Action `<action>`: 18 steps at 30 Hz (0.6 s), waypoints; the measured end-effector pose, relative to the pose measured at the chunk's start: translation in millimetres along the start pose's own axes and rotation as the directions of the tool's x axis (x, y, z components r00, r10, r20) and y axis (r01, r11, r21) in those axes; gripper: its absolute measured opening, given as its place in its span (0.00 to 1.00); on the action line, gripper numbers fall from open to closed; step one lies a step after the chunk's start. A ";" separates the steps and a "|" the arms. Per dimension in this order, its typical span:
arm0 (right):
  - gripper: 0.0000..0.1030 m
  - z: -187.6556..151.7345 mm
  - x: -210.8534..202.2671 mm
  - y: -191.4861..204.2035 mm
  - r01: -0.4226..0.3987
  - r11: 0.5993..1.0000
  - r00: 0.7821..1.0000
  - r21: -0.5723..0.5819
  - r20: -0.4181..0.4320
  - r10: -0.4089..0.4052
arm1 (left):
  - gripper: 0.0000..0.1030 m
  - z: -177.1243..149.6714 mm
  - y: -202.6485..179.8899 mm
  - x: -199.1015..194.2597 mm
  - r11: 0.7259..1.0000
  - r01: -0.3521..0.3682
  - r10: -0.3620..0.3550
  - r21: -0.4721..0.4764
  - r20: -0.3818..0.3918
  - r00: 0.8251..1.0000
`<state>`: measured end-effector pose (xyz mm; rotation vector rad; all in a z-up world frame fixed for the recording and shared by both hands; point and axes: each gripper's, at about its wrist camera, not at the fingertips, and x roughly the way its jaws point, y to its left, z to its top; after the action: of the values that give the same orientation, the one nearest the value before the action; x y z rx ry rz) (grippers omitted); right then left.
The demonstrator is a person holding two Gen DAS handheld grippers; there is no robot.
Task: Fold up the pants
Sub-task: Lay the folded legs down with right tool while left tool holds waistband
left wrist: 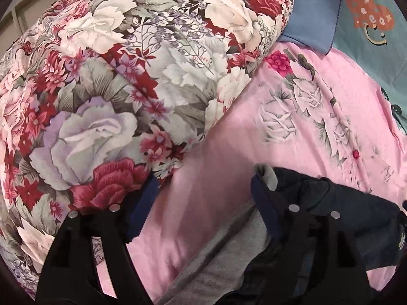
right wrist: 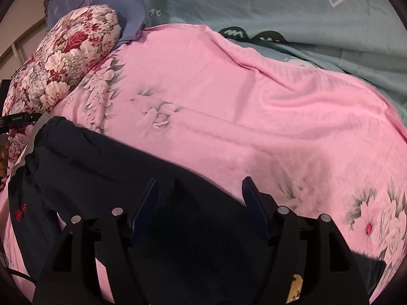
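The dark navy pants (right wrist: 106, 162) lie in a folded strip across the pink floral bedsheet (right wrist: 229, 117), running from the left edge to the lower right. In the left wrist view their waist end (left wrist: 338, 203) with grey lining (left wrist: 223, 261) lies bunched at the lower right. My left gripper (left wrist: 203, 193) is open above the sheet, its right finger at the waist edge. My right gripper (right wrist: 201, 198) is open, hovering over the pants' middle, with nothing between its fingers.
A thick rolled floral quilt (left wrist: 114, 81) lies to the left. A blue pillow (left wrist: 313, 12) and a teal patterned cover (right wrist: 279, 7) lie at the back. A black device (right wrist: 17, 120) shows at the left edge of the right wrist view.
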<state>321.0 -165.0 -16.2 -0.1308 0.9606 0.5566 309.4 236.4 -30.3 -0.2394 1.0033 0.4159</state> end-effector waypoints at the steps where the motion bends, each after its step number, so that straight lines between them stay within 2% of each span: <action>1: 0.66 3.6 5.0 5.2 -0.012 1.000 1.000 -0.015 -0.009 0.012 | 0.80 -3.7 3.3 -4.0 1.000 0.004 -0.004 0.007 -0.001 1.000; 4: 0.66 12.0 22.8 23.8 -0.022 0.996 0.998 -0.087 -0.056 0.017 | 0.88 -23.0 14.6 -23.5 0.999 0.025 -0.024 0.020 -0.008 1.000; 5: 0.66 12.4 25.8 27.2 -0.018 0.994 0.998 -0.111 -0.063 0.011 | 0.88 -35.3 22.2 -36.5 0.999 0.023 -0.023 0.027 -0.005 1.000; 7: 0.66 12.0 30.6 33.1 -0.026 0.989 0.997 -0.147 -0.080 0.015 | 0.88 -38.9 20.4 -43.0 0.998 0.035 -0.034 0.051 -0.014 0.999; 11: 0.66 11.1 28.4 31.3 -0.041 0.989 0.997 -0.142 -0.071 0.031 | 0.88 -36.1 15.7 -53.4 0.997 0.018 -0.018 0.069 -0.012 1.000; 15: 0.66 9.0 21.6 26.1 -0.058 0.990 0.997 -0.130 -0.060 0.051 | 0.89 -37.1 26.8 -73.6 0.998 0.059 -0.059 0.036 0.006 0.998; 18: 0.66 7.4 22.1 27.6 -0.058 0.988 0.997 -0.145 -0.060 0.049 | 0.95 -37.9 23.1 -80.0 0.994 0.093 -0.094 0.060 0.008 0.996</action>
<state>322.4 -130.2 -26.0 -0.2544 0.9801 0.6766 232.6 224.5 18.1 -0.2288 0.9883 0.3015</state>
